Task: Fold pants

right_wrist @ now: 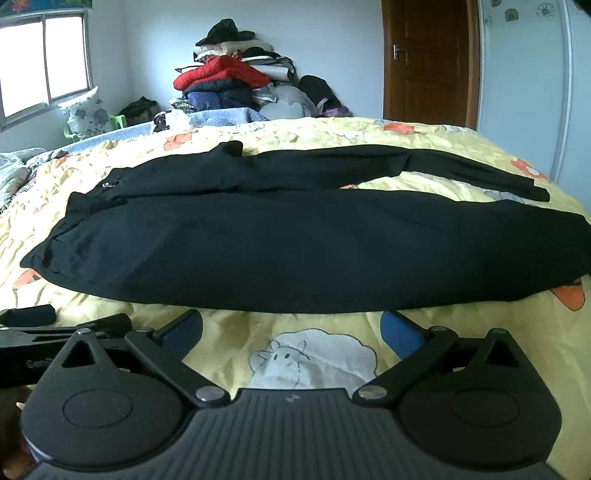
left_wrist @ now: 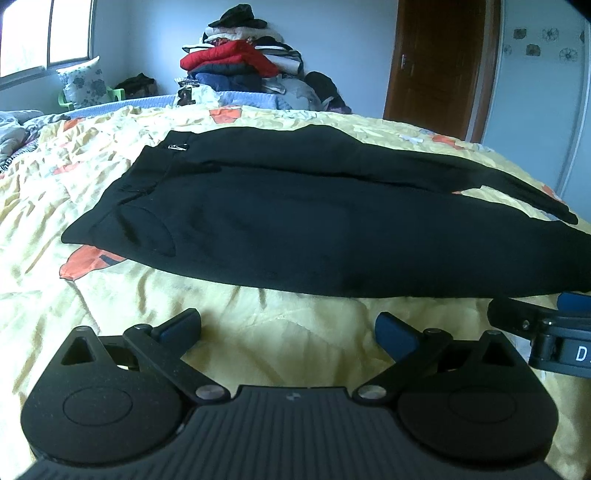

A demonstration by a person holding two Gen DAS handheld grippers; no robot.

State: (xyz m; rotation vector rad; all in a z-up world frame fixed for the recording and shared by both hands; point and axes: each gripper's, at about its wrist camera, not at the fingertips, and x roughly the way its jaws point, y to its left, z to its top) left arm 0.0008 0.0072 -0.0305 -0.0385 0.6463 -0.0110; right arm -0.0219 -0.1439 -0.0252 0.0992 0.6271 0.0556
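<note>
Black pants (left_wrist: 314,229) lie spread flat across the yellow bedspread (left_wrist: 110,295), waistband to the left, legs running right. In the right wrist view the pants (right_wrist: 295,251) show both legs side by side, cuffs at the right. My left gripper (left_wrist: 288,328) is open, its blue-padded fingers just short of the near edge of the pants, with nothing between them. My right gripper (right_wrist: 291,330) is open too, just before the near leg's edge. Each gripper shows at the edge of the other's view: the right one (left_wrist: 546,332) and the left one (right_wrist: 55,325).
A tall pile of clothes (left_wrist: 236,62) stands beyond the far side of the bed. A patterned pillow (left_wrist: 83,83) leans by the window (left_wrist: 40,33) at the left. A brown door (left_wrist: 439,62) is at the back right. The bedspread (right_wrist: 314,358) has a sheep print.
</note>
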